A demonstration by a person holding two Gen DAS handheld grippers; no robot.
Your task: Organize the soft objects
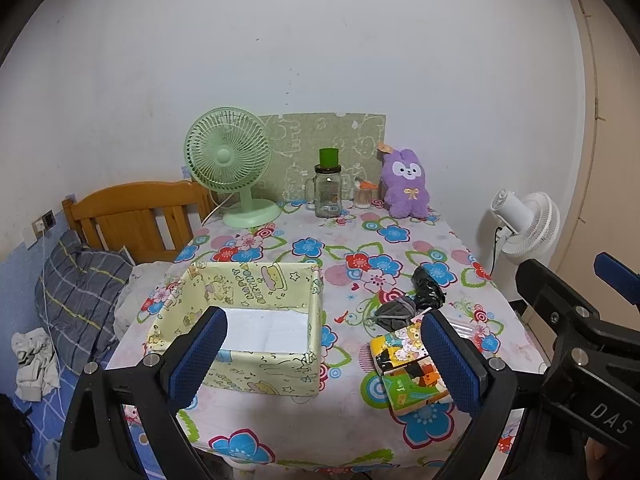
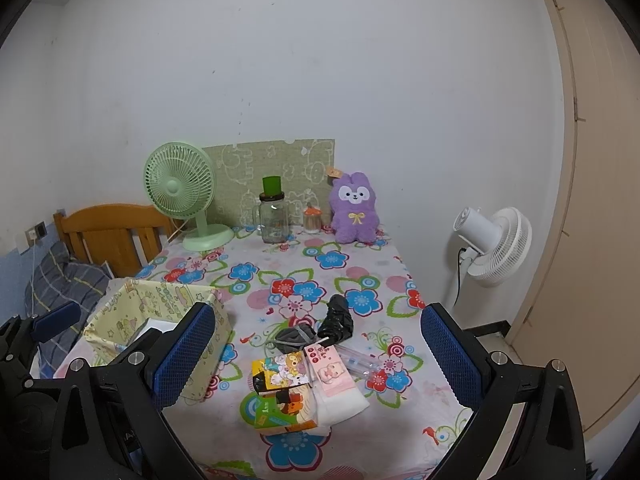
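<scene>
Both hand-held grippers (image 1: 324,356) (image 2: 318,354) gape wide (seemingly empty) — above the table (image 2: 360,264).

Purple plush (image 2: 355,210), mint fan (image 1: 228,158), floral tablecloth (image 2: 280,276), yellow cartoon-print box (image 1: 256,280)

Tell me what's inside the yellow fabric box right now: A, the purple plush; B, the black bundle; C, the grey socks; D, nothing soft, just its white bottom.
D: the box shows only its white bottom, while the plush, socks and black bundle sit on the table.
</scene>
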